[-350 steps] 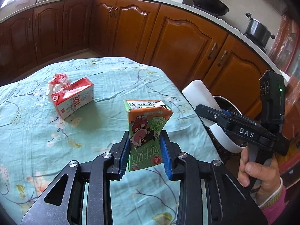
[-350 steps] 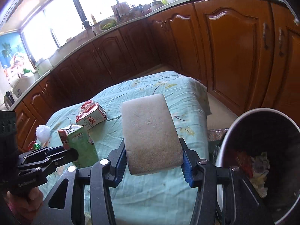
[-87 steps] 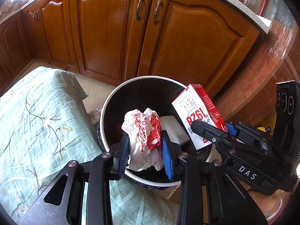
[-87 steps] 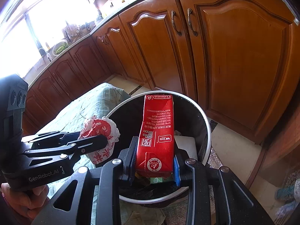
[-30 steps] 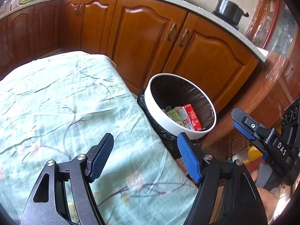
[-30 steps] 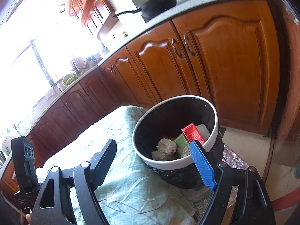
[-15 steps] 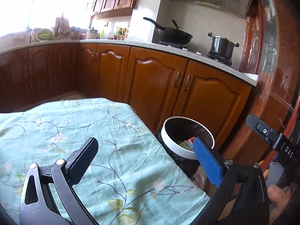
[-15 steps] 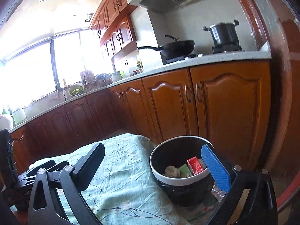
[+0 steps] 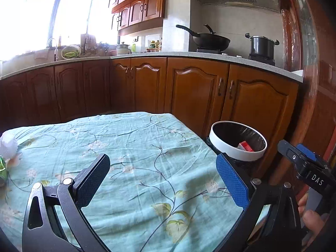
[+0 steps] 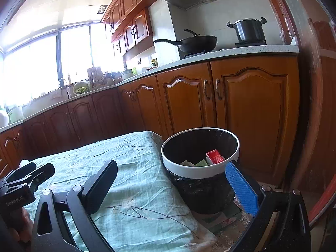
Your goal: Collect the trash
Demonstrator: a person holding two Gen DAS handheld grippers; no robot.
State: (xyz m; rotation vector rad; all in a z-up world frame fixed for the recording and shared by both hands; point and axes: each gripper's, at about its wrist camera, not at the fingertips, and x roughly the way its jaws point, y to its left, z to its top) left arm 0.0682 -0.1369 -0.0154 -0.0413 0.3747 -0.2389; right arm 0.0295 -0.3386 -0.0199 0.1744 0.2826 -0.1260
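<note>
The white-rimmed trash bin [image 9: 237,154] with a black liner stands on the floor past the table's right end; it also shows in the right wrist view [image 10: 199,172]. Inside lie a red carton [image 10: 214,156], a green carton [image 10: 201,163] and crumpled paper [image 10: 187,163]. The red carton also shows in the left wrist view [image 9: 244,146]. My left gripper [image 9: 162,170] is wide open and empty above the floral tablecloth [image 9: 134,147]. My right gripper [image 10: 171,173] is wide open and empty, held back from the bin above the table's end.
Brown kitchen cabinets [image 9: 195,96] run behind the table and bin. A wok [image 10: 197,42] and a pot [image 10: 248,30] sit on the counter's stove. A white fluffy object [image 9: 7,145] and a green item [image 9: 2,169] sit at the table's left edge.
Both open, empty grippers have pulled further back and up from the bin, so it looks smaller and lower. The trash stays in the bin.
</note>
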